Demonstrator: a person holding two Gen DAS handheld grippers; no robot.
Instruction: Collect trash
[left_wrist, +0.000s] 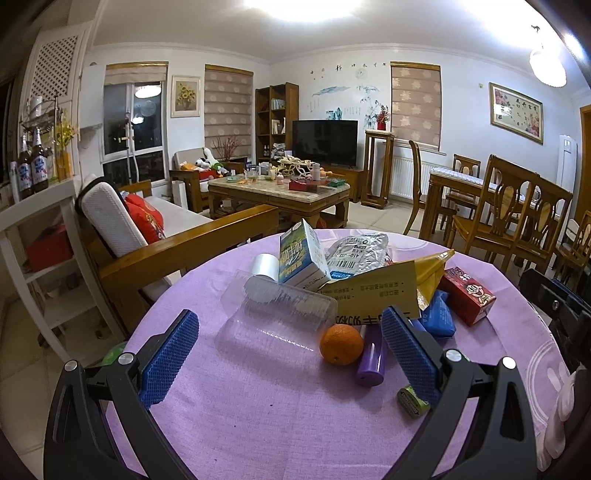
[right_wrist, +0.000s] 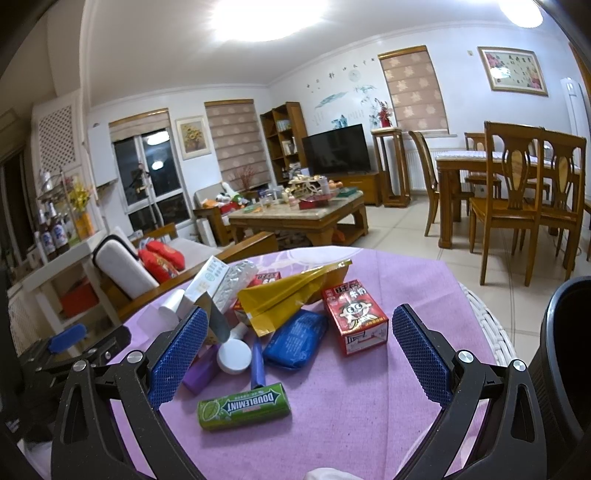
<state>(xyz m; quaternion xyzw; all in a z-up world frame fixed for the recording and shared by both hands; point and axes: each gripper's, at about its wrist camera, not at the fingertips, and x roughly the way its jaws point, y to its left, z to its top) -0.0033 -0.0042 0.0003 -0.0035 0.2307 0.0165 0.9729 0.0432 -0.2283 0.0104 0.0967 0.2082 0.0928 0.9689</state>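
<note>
On the purple tablecloth (right_wrist: 369, 424) sits a small heap of trash, and both tongs hang just near it with nothing in them. From the right wrist view, the right gripper (right_wrist: 301, 360) is spread wide, and the green gum pack (right_wrist: 243, 406) lies flat between its blue pads (right_wrist: 421, 354), closest of all. It looks like the best thing to pick first. I think the tongs should go down low, with one pad on each long side of the pack, then squeeze softly so it does not slide away. The red milk box (right_wrist: 356, 315) and the blue packet (right_wrist: 297, 341) lie a little farther off. From the left wrist view, the left gripper (left_wrist: 290, 354) is wide too, facing the clear plastic box (left_wrist: 277, 310). That box looks thin and bendy, so a hard squeeze could crush it. The orange (left_wrist: 341, 344) beside it is round and may roll if bumped. I cannot see a trash bin for sure.
</note>
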